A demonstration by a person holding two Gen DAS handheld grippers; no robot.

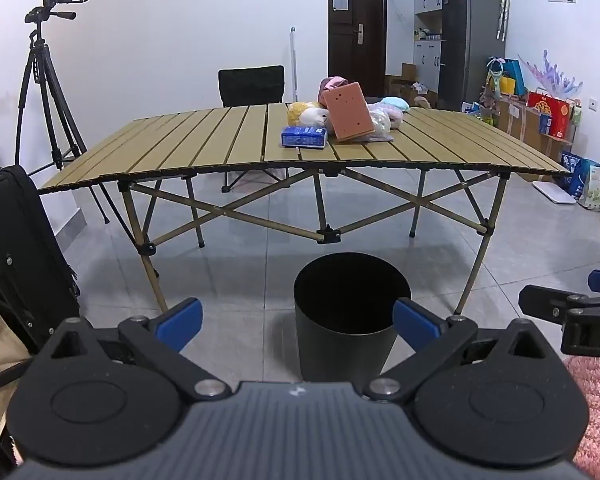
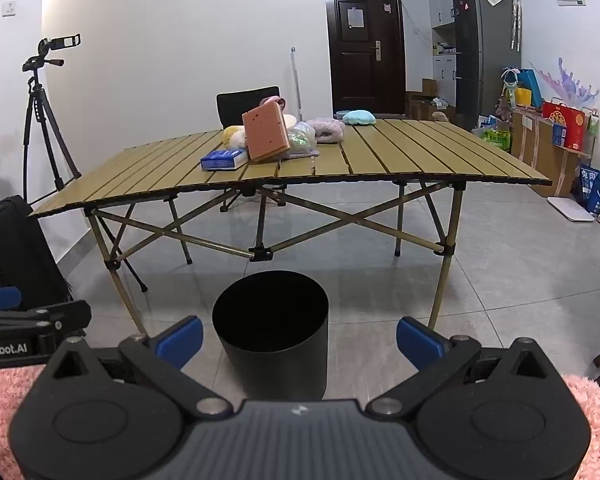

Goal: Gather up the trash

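While the black bin (image 1: pixel 350 312) stands on the tiled floor before the folding table (image 1: pixel 204 140), I hold both grippers wide open and empty.

Beyond the bin, a blue tissue pack (image 1: pixel 304 137), a pink sponge-like slab (image 1: pixel 350 112) and soft plush items (image 1: pixel 384 114) sit clustered on the tabletop; my left gripper (image 1: pixel 296 322) and right gripper (image 2: pixel 298 338) hover low on the bin's near side, well apart from them.

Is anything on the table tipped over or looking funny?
Yes. The pink spotted slab isn't lying flat: it stands tilted, leaning back on the heap of soft things, beside the blue packet lying flat on the table.
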